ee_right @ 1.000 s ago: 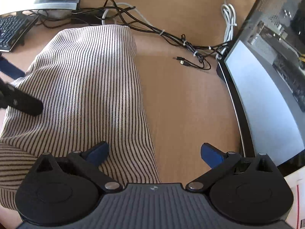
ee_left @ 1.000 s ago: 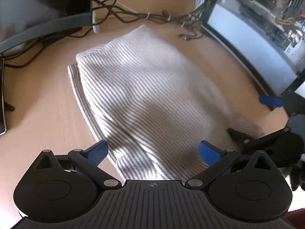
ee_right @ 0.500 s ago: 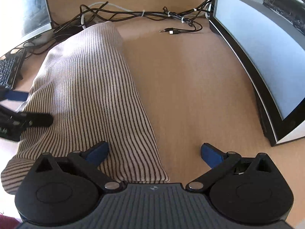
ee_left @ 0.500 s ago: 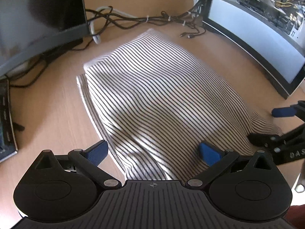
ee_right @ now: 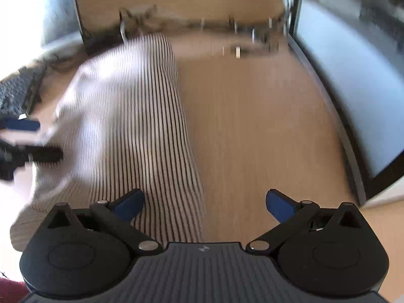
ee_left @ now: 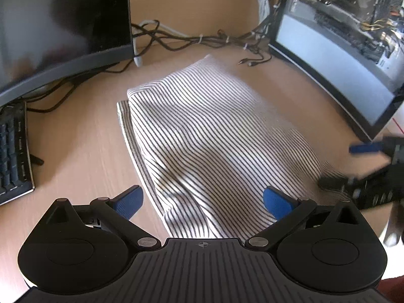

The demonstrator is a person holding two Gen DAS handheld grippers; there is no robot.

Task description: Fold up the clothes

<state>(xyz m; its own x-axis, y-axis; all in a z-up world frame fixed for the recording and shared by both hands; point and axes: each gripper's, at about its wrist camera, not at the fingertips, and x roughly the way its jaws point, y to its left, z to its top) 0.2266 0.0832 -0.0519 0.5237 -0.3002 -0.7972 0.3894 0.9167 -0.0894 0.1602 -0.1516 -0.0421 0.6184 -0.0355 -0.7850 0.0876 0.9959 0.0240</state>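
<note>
Folded striped garment lies on the surface. Left gripper released, right gripper released, both empty. Keyboard at nine o'clock.

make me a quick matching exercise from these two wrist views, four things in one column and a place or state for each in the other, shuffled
Things:
1. striped garment
2. keyboard
3. cable bundle
4. left gripper

Places or states:
A. at the left edge of the desk in the left wrist view
B. open, blue fingers apart over the near hem
C. folded, lying in the middle of the desk
D. along the back of the desk between the two screens

Pairs: 1-C, 2-A, 3-D, 4-B
</note>
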